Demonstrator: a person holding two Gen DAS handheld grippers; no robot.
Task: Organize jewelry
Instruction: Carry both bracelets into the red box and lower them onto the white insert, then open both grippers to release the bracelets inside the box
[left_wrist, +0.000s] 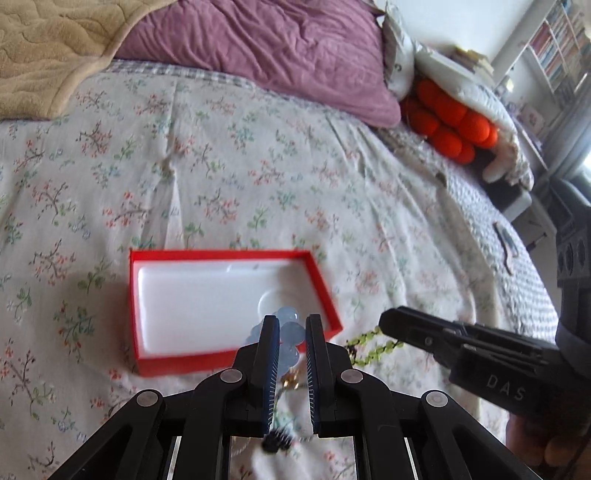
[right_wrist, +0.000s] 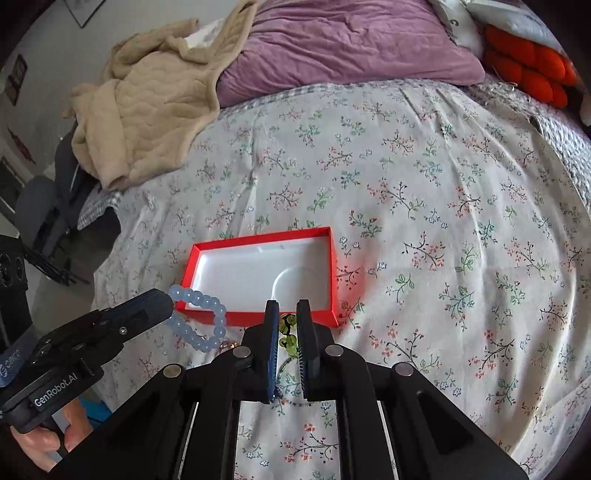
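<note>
An open red box (left_wrist: 236, 363) with a white lining lies on the floral bedsheet; it also shows in the right wrist view (right_wrist: 258, 317). My left gripper (left_wrist: 291, 325) is shut on a pale blue bead bracelet (left_wrist: 290, 332) and holds it at the box's near right corner; the bracelet hangs from it in the right wrist view (right_wrist: 207, 321). My right gripper (right_wrist: 287, 310) is shut on a green bead bracelet (right_wrist: 288, 332) just in front of the box's near wall. The green beads also show in the left wrist view (left_wrist: 369, 349).
A purple pillow (right_wrist: 351, 48) and a beige blanket (right_wrist: 147, 110) lie at the bed's far side. An orange knobbly cushion (left_wrist: 450, 122) sits at the far right. The bed edge drops off at the left (right_wrist: 96, 229).
</note>
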